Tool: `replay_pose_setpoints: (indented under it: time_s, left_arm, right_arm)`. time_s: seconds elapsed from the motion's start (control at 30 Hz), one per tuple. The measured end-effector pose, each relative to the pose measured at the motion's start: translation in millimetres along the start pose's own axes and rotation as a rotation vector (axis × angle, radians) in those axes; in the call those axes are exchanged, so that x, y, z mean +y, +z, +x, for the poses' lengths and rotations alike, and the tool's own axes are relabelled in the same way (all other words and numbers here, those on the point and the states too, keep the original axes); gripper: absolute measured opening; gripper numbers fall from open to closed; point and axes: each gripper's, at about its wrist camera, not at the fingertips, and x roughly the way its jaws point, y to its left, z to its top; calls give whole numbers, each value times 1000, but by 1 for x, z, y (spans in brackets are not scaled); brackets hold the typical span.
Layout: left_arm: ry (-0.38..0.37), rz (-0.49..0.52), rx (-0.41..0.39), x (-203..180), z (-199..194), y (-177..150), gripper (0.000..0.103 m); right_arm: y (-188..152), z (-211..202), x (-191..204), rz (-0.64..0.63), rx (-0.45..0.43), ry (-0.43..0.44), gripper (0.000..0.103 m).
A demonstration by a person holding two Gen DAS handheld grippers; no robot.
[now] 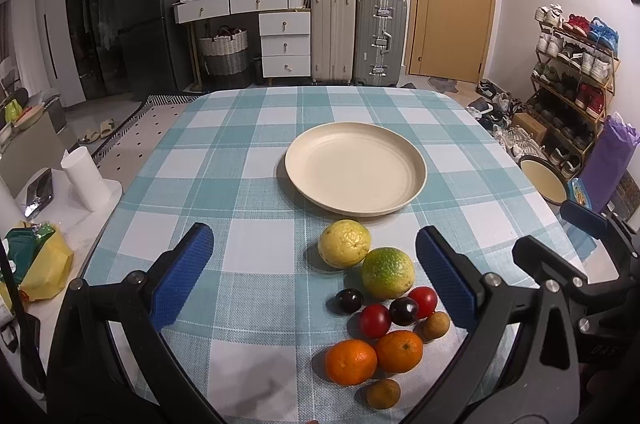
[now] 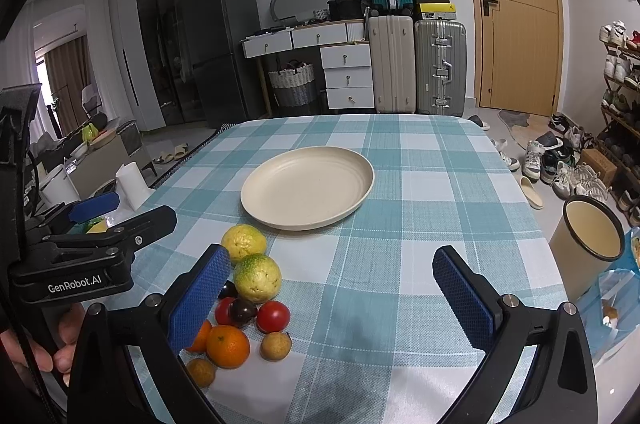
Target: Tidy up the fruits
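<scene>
A cream plate [image 1: 355, 168] [image 2: 307, 187] sits empty in the middle of the checked tablecloth. Just in front of it lies a cluster of fruit: a yellow citrus [image 1: 344, 243] [image 2: 243, 243], a green-yellow citrus [image 1: 387, 272] [image 2: 257, 277], two oranges [image 1: 351, 361] [image 2: 228, 345], red tomatoes [image 1: 374, 320] [image 2: 273, 316], dark plums [image 1: 349, 300] and small brown longans [image 1: 434, 325] [image 2: 275, 345]. My left gripper [image 1: 314, 270] stands open above the table, the fruit lying toward its right finger. My right gripper [image 2: 334, 294] is open too, the fruit beside its left finger, which hides part of one orange.
The checked tablecloth [image 1: 248, 184] covers the table. A cream cup with a dark rim [image 2: 588, 242] and blue packets stand at the right edge. A white paper roll [image 1: 85, 178] and snack bags [image 1: 44, 264] lie off the left side. Suitcases, drawers and a shoe rack stand beyond.
</scene>
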Motion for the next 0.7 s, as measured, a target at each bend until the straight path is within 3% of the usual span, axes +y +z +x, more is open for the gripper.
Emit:
replay_pose_setpoints:
  time_s: [0.7]
  left_arm:
    - [2,2,8,2,0,-4,102]
  right_arm:
    - [-1,-1,1,3,2,2,103]
